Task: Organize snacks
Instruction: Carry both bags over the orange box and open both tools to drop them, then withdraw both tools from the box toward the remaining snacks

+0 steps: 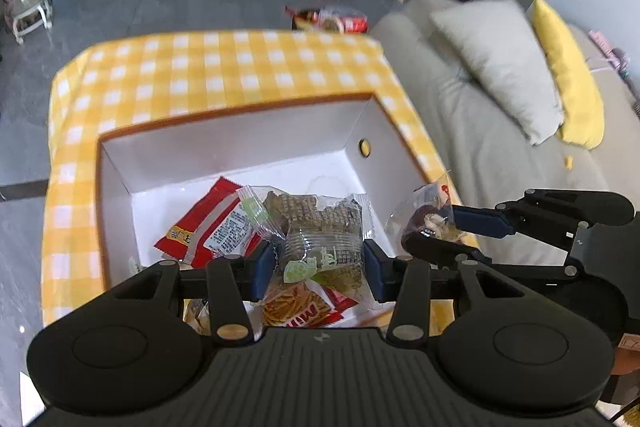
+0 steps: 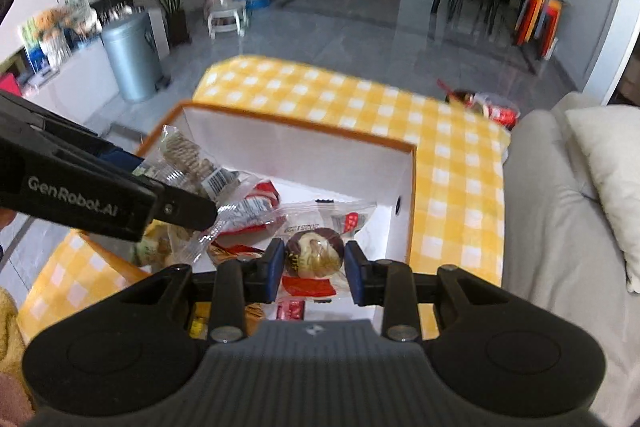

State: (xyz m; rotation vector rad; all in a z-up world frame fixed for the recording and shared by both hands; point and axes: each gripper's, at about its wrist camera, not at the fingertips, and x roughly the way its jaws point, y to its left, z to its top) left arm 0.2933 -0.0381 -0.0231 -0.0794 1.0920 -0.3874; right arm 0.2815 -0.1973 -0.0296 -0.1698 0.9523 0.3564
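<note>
My left gripper [image 1: 320, 267] is shut on a clear packet of brown square crackers [image 1: 316, 227], held over the white box with an orange rim [image 1: 240, 115]. The same packet [image 2: 184, 155] shows in the right wrist view at the left, pinched by the left gripper [image 2: 160, 183]. My right gripper [image 2: 314, 269] is shut on a clear packet with a round chocolate snack [image 2: 314, 253], also above the box [image 2: 304, 129]. From the left wrist view, that round snack [image 1: 430, 219] hangs in the right gripper [image 1: 448, 233] over the box's right wall. A red packet [image 1: 208, 227] lies inside the box.
The box stands on a table under a yellow checked cloth [image 1: 224, 67]. A grey sofa [image 1: 500, 155] with grey and yellow cushions borders the table on the right. A red snack bag [image 1: 332, 19] lies past the table's far edge. A metal bin [image 2: 132, 55] stands on the floor.
</note>
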